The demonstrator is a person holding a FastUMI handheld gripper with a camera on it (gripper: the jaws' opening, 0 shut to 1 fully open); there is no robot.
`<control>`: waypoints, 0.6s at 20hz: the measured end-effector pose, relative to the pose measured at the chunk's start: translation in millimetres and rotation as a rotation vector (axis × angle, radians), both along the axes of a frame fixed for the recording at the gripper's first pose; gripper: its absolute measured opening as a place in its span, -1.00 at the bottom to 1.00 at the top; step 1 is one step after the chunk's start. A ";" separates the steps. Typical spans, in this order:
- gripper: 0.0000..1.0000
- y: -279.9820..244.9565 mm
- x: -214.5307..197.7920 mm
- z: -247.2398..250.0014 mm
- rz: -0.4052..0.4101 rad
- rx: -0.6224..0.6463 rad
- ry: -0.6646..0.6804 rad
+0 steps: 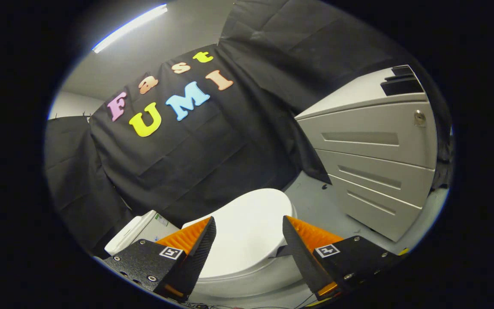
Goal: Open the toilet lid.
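A white toilet stands on the floor below me, and its lid (247,227) lies flat and closed over the bowl. The white tank (137,234) shows behind my left finger. My gripper (249,223) hangs above the lid, open, its two fingers spread wide with the lid showing through the gap between them. Neither finger touches the lid. The bowl's rim (247,287) shows under the lid, between the fingers' bases.
A grey drawer cabinet (375,159) with three drawers stands to the right of the toilet, with a strip of grey floor (315,206) between them. The black cloth wall (195,154) hangs right behind the toilet.
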State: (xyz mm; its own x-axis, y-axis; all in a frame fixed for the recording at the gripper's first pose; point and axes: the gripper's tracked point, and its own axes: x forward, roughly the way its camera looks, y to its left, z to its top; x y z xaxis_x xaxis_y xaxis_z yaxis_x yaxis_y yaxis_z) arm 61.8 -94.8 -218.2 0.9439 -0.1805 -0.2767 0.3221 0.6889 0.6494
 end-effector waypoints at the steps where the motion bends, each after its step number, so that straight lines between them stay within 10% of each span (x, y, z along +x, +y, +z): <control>1: 0.92 -3.6 -1.2 -3.9 -0.017 0.026 -0.002; 12: 0.91 -21.7 1.1 -78.5 -0.116 0.230 0.088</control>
